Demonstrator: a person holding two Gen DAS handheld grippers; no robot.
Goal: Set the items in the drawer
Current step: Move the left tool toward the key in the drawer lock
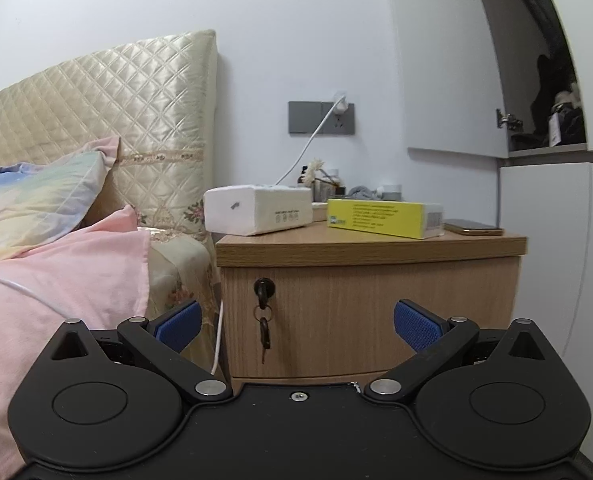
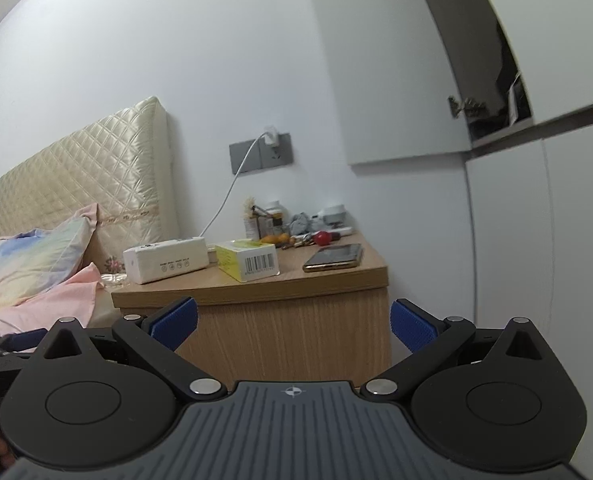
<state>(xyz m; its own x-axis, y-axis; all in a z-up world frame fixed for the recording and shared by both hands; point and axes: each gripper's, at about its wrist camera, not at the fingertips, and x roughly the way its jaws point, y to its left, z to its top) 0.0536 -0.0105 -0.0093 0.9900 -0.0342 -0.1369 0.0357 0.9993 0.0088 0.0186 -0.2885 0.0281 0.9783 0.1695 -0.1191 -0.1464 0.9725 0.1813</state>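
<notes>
Left hand-held gripper [image 1: 296, 326] is held low in front of the bedside cabinet [image 1: 370, 300], jaws spread wide, nothing between the blue pads [image 1: 178, 326]. Right hand-held gripper [image 2: 292, 326] is likewise spread wide and empty, aimed at the same cabinet from further right.

Drawer front [image 1: 376, 312] is seen closed, with a key [image 1: 263, 292] in the lock at its left side and a second key hanging from the ring below it.

On the cabinet top: a white tissue pack [image 1: 256, 210] at the left end, a yellow box [image 1: 384, 218] just beside it toward the middle, barcode end facing right, and a phone [image 2: 334, 258] lying flat near the right edge, apart from the box. Small clutter (bottles, a red round item, a grey cloth) is seen along the back against the wall; details too small to tell.

A white cable [image 1: 308, 144] is run from the wall socket down behind the tissue pack. The bed with pink and pastel pillows [image 1: 36, 200] is at the left, touching the cabinet side.
</notes>
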